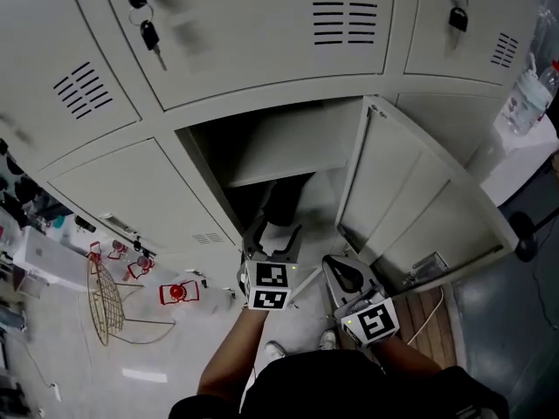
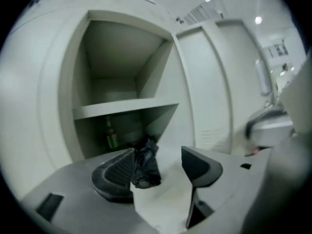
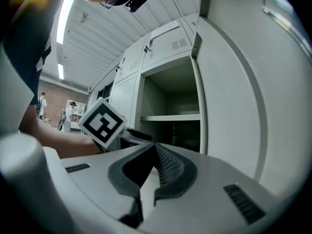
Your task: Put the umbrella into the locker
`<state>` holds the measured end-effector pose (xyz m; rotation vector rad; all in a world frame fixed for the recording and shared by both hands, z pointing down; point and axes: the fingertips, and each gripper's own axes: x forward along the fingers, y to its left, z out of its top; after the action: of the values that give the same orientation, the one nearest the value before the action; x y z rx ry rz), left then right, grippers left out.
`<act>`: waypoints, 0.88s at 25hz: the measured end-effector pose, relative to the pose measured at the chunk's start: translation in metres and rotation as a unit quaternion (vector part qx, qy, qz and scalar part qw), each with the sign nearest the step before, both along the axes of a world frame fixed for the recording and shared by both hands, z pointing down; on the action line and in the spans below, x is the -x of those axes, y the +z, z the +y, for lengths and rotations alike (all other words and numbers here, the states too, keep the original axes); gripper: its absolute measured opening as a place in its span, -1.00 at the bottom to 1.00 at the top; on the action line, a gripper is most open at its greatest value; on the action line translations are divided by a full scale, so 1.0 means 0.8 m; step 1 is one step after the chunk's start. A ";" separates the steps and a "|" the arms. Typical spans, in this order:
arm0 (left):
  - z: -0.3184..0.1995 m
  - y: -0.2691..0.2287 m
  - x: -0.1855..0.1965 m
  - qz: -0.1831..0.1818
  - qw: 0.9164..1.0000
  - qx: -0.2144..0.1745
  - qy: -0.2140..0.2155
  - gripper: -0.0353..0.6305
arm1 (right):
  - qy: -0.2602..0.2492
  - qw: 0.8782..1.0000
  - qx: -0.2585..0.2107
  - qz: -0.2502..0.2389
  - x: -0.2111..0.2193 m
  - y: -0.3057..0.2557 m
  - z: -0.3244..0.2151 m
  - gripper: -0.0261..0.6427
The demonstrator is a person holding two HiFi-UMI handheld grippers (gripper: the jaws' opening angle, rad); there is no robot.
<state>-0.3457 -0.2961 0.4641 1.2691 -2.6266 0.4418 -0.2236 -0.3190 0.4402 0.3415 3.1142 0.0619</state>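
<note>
The black folded umbrella (image 1: 281, 203) lies in the lower compartment of the open locker (image 1: 205, 151), under its shelf (image 1: 271, 171). In the left gripper view the umbrella (image 2: 145, 165) shows as a crumpled dark bundle beyond the left pad, on the locker floor. My left gripper (image 1: 272, 238) hangs just in front of the opening; its jaws (image 2: 157, 155) stand open with nothing pressed between them. My right gripper (image 1: 345, 278) sits lower right, beside the open door, its ribbed pads (image 3: 165, 167) closed together on nothing.
The locker door (image 1: 419, 208) is swung wide to the right. A green bottle (image 2: 112, 135) stands at the back left of the lower compartment. Keys (image 1: 148, 26) hang from the locker above. A wire rack (image 1: 105, 299) and a red object (image 1: 177, 292) lie on the floor at left.
</note>
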 end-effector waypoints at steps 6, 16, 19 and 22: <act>0.046 -0.034 -0.061 -0.002 0.998 -0.061 0.009 -0.29 | 0.000 1.000 -0.017 -0.025 -0.002 -0.009 0.015 -0.93; 0.099 -0.021 -0.108 0.002 0.992 -0.116 0.043 -0.91 | -0.013 0.999 -0.030 -0.037 0.001 -0.016 0.041 -0.93; 0.111 -0.019 -0.114 -0.002 0.992 -0.123 0.039 -0.91 | -0.014 0.999 -0.036 -0.031 0.003 -0.017 0.047 -0.93; 0.125 -0.023 -0.115 -0.008 0.990 -0.141 0.020 -0.91 | -0.016 0.998 -0.039 -0.037 0.007 -0.022 0.051 -0.93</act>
<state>-0.2541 -0.1958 0.4454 1.4057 -2.7551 0.0871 -0.2289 -0.2782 0.4226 0.3811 3.0390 0.1917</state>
